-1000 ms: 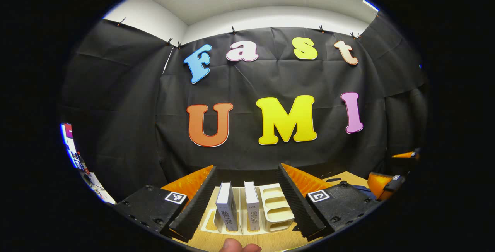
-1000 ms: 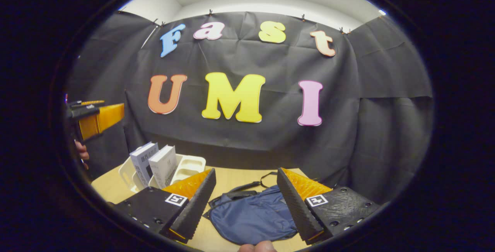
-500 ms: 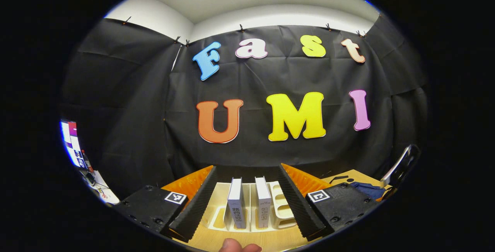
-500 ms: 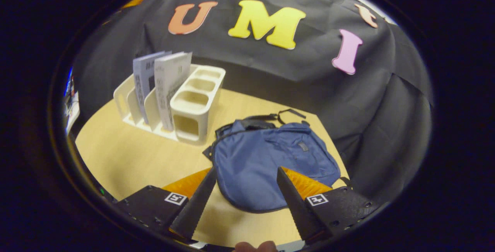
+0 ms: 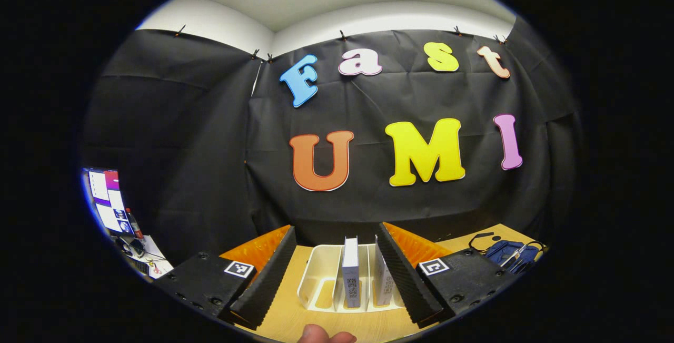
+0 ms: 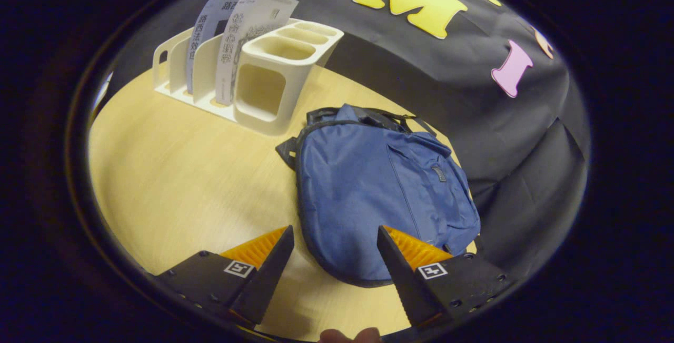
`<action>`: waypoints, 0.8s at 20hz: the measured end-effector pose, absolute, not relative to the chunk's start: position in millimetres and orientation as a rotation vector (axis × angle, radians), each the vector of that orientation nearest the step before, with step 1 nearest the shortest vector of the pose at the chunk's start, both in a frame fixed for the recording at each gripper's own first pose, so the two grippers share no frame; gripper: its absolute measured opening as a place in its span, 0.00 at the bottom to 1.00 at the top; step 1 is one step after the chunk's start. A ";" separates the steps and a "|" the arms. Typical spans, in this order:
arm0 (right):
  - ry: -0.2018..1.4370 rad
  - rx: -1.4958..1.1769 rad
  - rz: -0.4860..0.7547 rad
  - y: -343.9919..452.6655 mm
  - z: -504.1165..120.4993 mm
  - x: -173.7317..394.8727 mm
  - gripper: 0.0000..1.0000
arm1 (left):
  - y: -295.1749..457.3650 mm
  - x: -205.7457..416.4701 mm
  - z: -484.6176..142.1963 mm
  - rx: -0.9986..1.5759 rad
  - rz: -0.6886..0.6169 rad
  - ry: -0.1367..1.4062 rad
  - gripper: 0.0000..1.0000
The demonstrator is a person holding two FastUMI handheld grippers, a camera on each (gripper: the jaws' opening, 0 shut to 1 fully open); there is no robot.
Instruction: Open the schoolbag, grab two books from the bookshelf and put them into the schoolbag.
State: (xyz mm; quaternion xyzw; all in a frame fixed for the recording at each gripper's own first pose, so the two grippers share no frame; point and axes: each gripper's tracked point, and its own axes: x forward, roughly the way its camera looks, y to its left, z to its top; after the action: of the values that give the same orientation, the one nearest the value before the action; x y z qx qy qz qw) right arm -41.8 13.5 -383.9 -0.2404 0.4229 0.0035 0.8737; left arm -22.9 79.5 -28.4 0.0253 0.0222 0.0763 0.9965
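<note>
The right tool (image 6: pixel 334 237), spread wide and holding nothing, hangs above the schoolbag's (image 6: pixel 379 190) near edge.

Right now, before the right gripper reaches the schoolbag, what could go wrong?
The blue schoolbag lies flat and limp on the table, so the open right gripper may pinch loose fabric and drag the bag instead of opening it. The two books lean in the white bookshelf beside the bag; a dragged bag might nudge it.
</note>
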 end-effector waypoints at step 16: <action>0.848 -0.537 -0.044 -1.1 -397.8 -11.8 0.44 | 71.9 -14.1 -29.3 0.076 0.151 0.060 0.98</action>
State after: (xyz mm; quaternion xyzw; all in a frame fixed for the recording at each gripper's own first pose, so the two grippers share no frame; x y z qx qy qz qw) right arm -11.8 -1.1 -397.8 -0.2573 0.4063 -0.0213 0.8765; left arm -14.1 71.9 -29.3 0.0381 0.0299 0.0755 0.9960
